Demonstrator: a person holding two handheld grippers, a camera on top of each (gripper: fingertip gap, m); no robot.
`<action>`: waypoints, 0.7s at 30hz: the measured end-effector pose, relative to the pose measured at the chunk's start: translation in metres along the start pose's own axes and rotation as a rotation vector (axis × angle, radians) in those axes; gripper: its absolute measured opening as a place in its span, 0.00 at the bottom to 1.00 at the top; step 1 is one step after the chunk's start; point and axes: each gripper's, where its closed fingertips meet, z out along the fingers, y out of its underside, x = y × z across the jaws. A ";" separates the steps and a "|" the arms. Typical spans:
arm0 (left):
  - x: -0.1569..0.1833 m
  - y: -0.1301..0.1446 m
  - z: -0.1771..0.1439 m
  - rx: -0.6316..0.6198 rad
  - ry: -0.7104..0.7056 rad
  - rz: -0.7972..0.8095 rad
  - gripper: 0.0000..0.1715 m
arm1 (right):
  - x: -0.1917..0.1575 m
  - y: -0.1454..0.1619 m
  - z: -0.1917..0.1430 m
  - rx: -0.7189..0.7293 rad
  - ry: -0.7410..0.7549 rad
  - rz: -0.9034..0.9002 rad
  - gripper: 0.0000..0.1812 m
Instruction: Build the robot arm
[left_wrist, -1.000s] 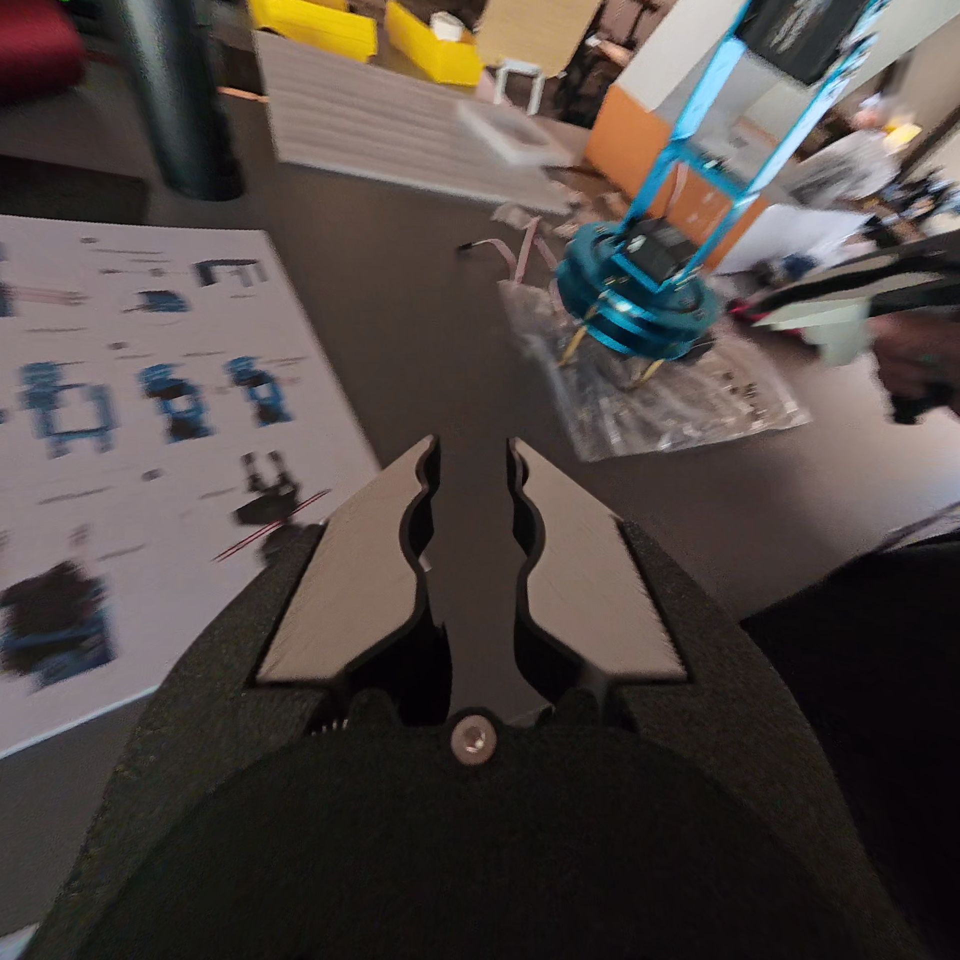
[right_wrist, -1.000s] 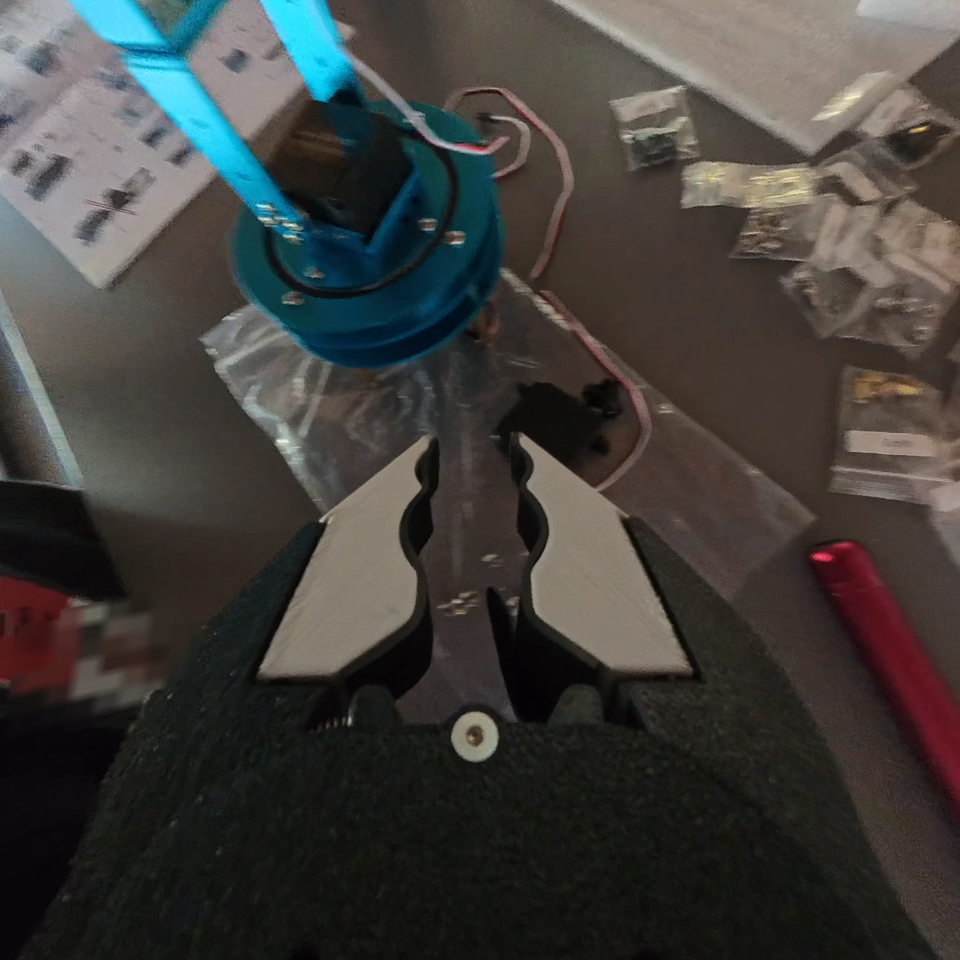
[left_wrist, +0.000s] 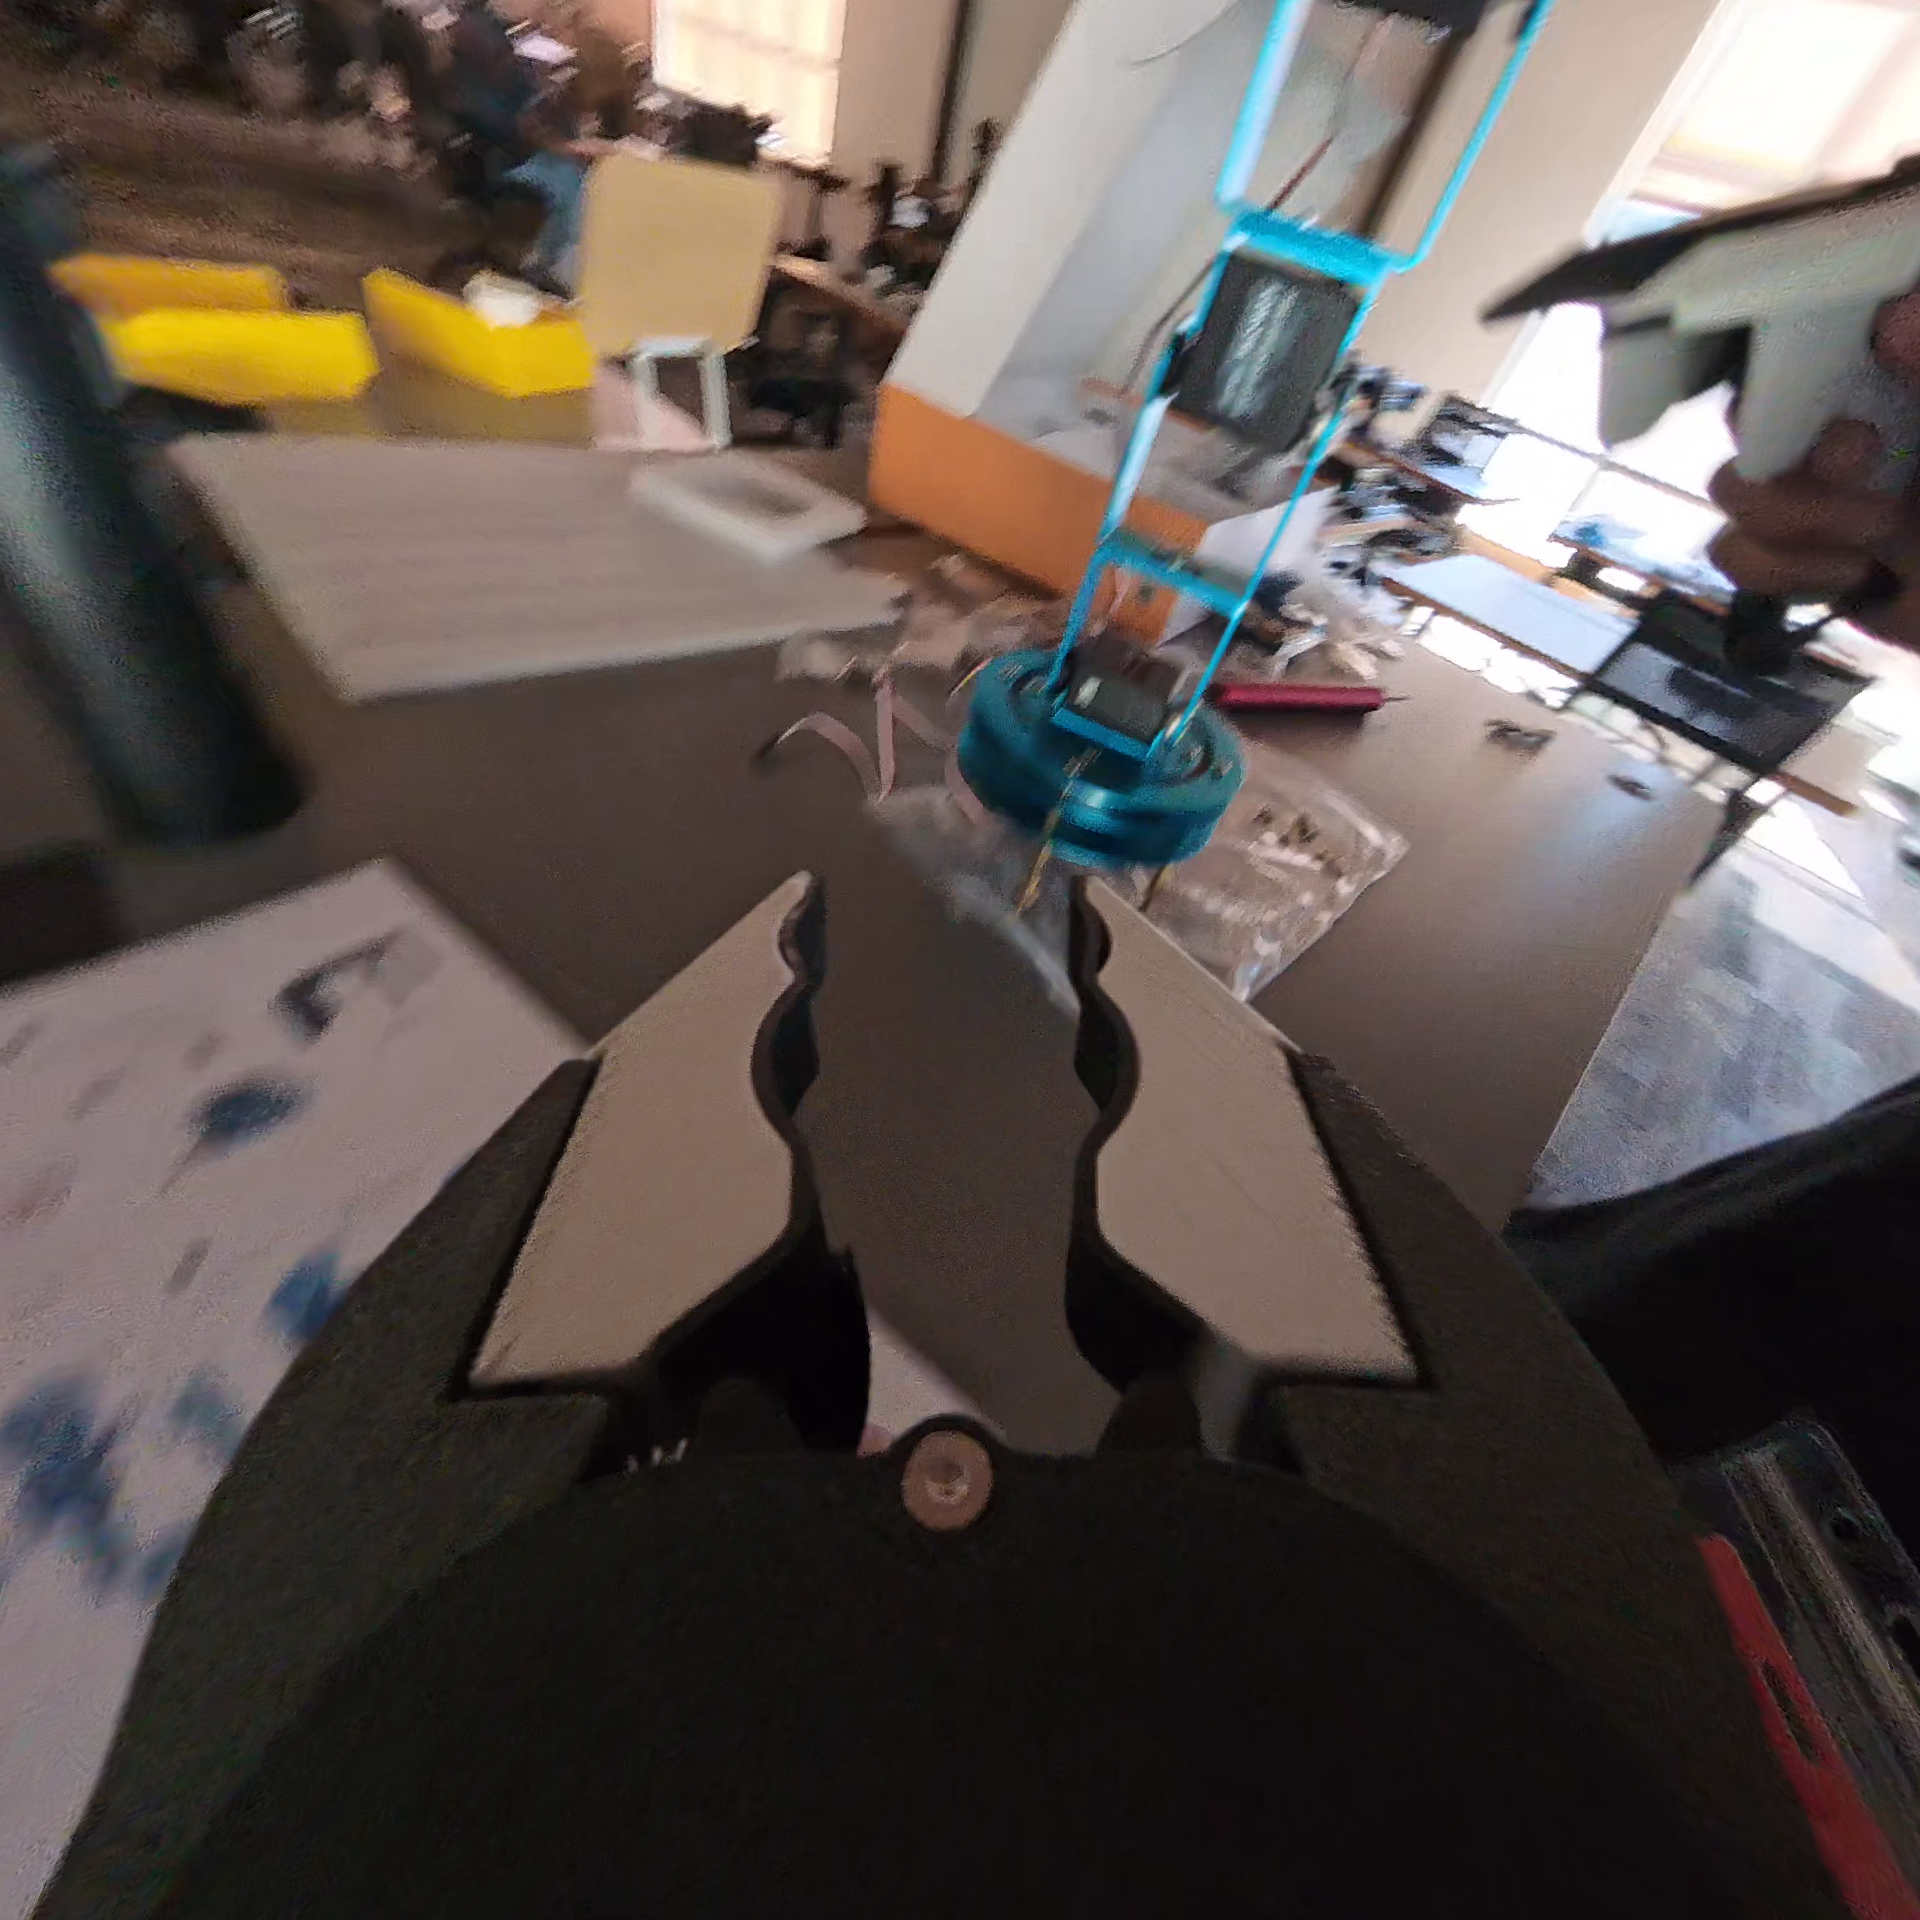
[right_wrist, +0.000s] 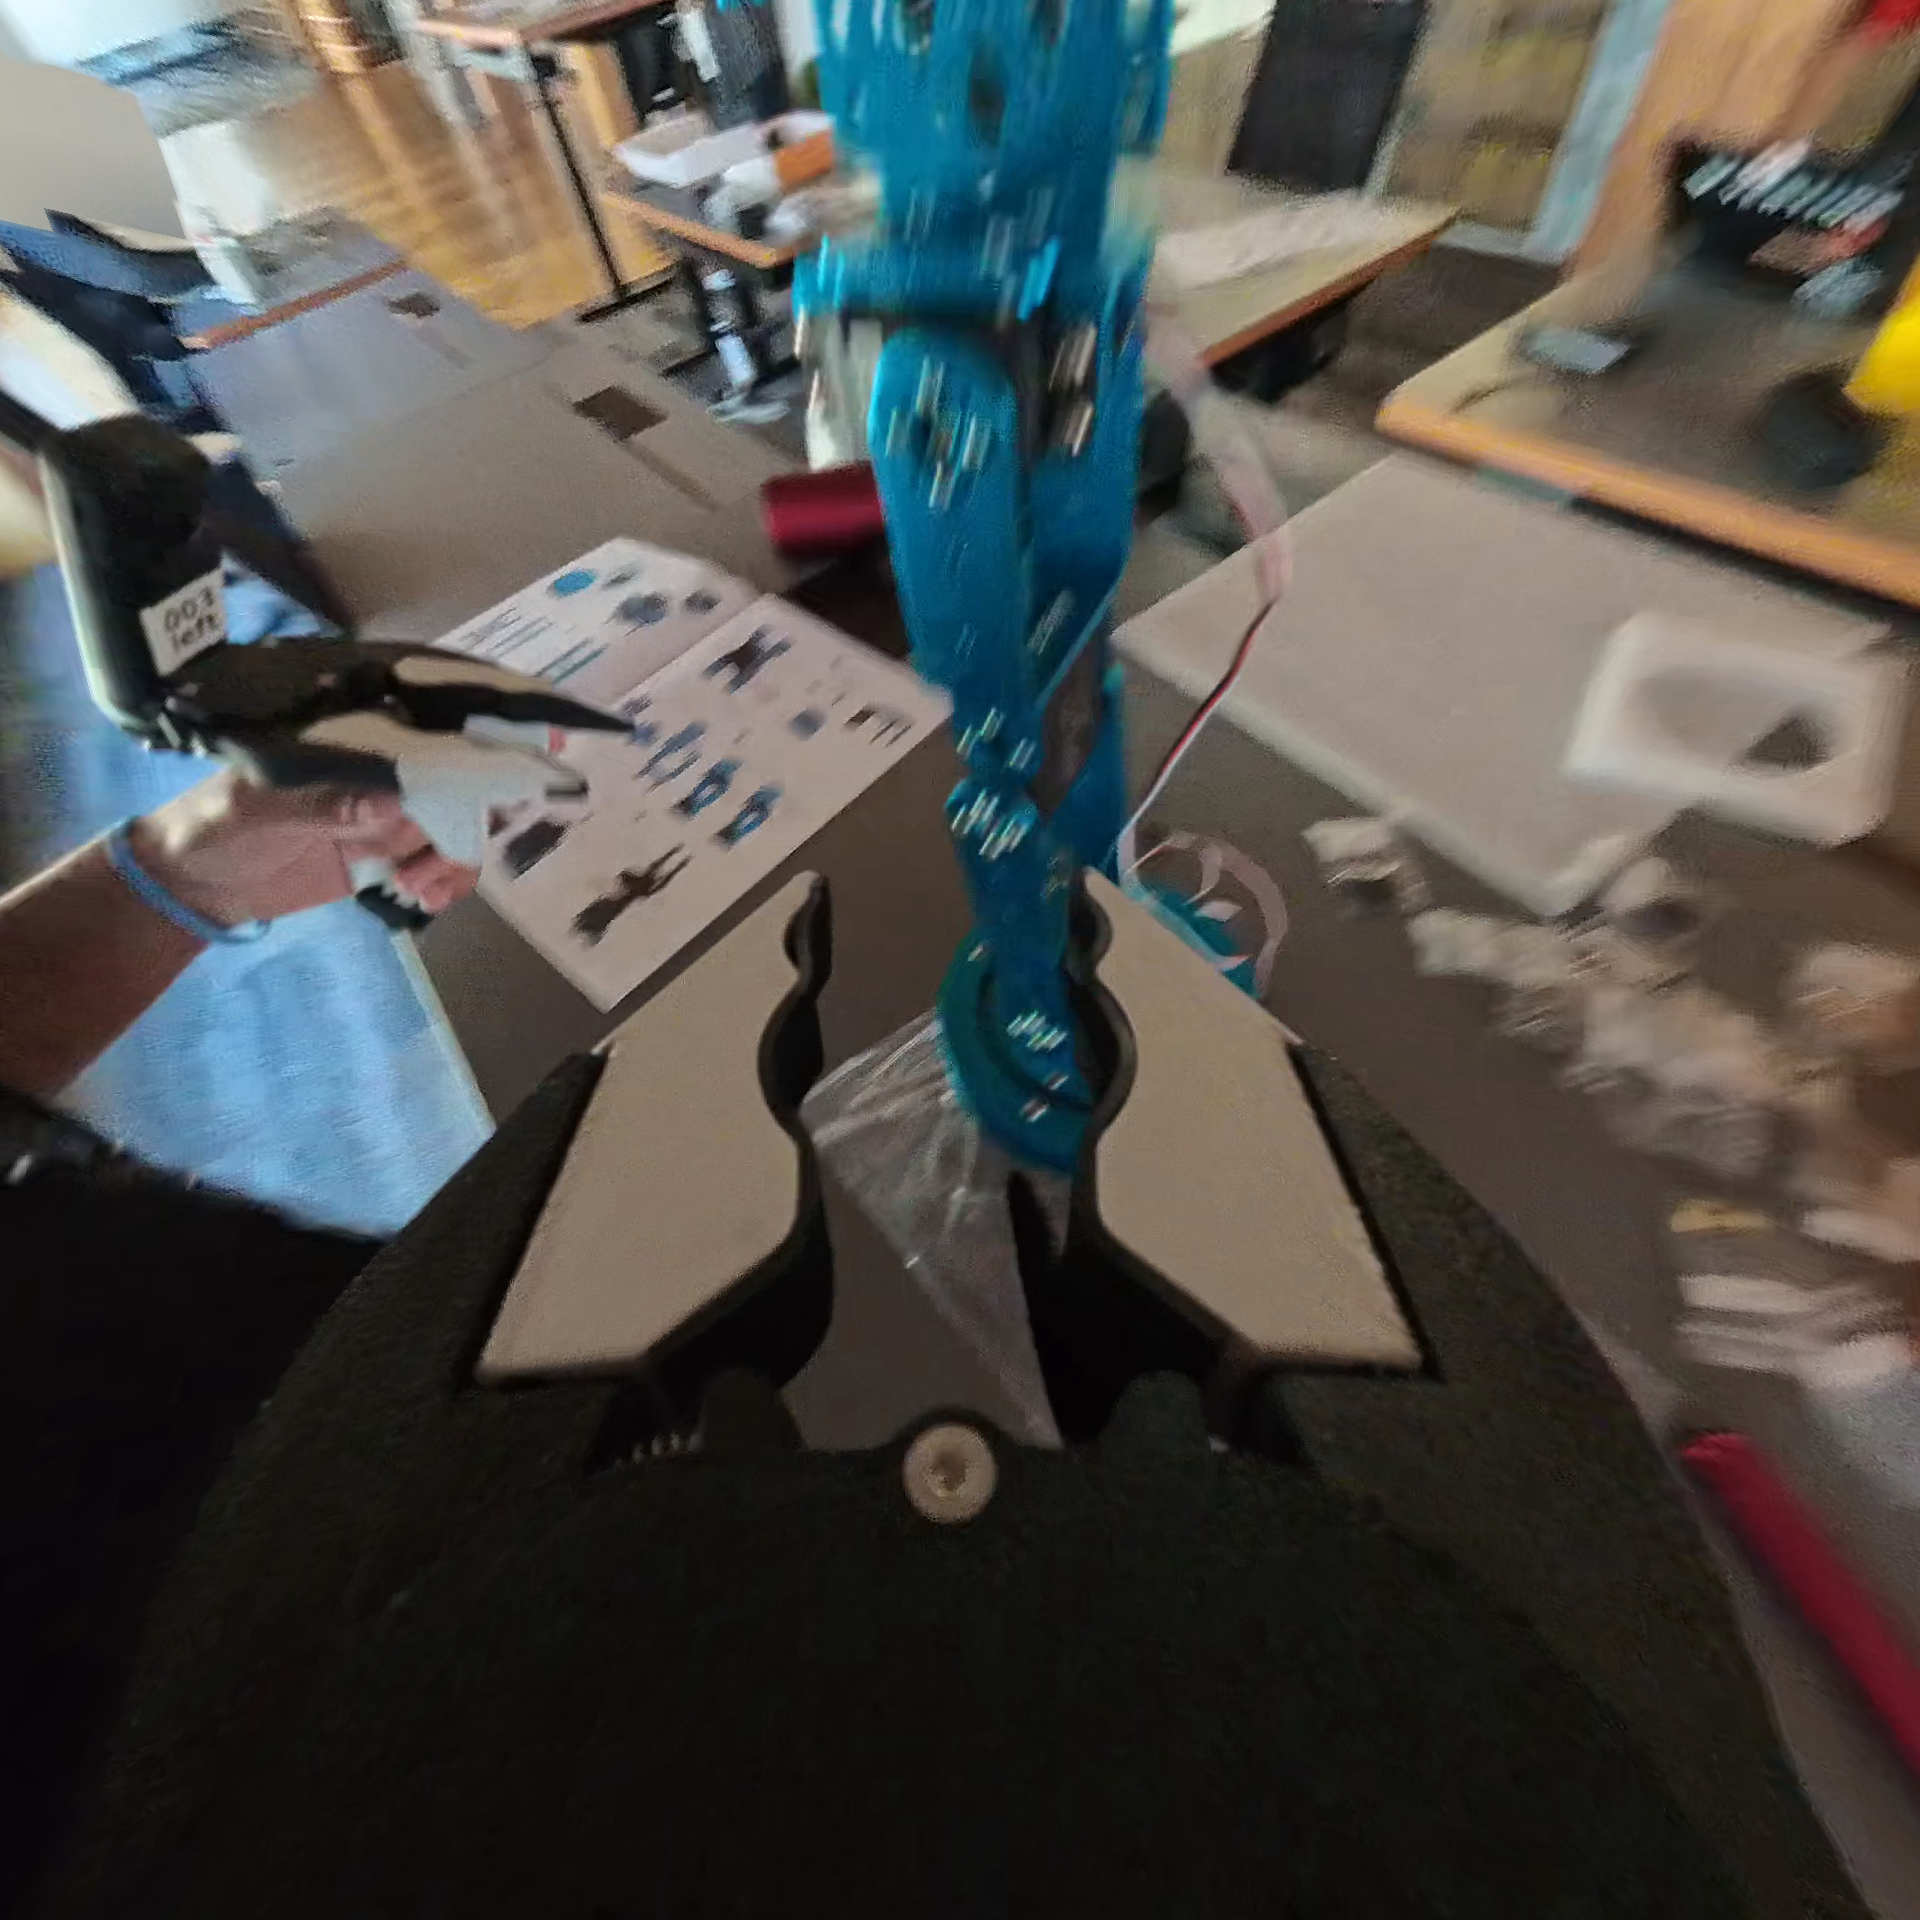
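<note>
- The left gripper (left_wrist: 940, 940) hovers over the dark table (left_wrist: 582, 800), jaws parted and empty, beside the printed instruction sheet (left_wrist: 208, 1122).
- Ahead of it the blue robot arm kit (left_wrist: 1101, 758) stands upright, its round base on a clear plastic bag (left_wrist: 1278, 873).
- The right gripper (right_wrist: 951, 935) has its jaws spread, with the blurred blue frame (right_wrist: 997, 582) rising between them, near the right-hand finger; I cannot tell whether they touch.
- Any closing here wants slowness, I'd say: the frame looks tall and tippy, and its wires (right_wrist: 1205, 717) trail loose.
</note>
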 end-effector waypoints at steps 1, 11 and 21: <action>0.008 -0.011 0.022 0.016 0.052 0.028 0.30 | 0.006 -0.018 -0.002 0.017 0.044 -0.028 0.28; 0.086 -0.066 0.169 0.130 0.308 0.142 0.57 | 0.009 -0.041 0.047 -0.021 0.181 0.006 0.40; 0.099 -0.092 0.186 0.255 0.276 0.254 0.39 | 0.022 -0.054 0.066 0.043 0.333 -0.009 0.20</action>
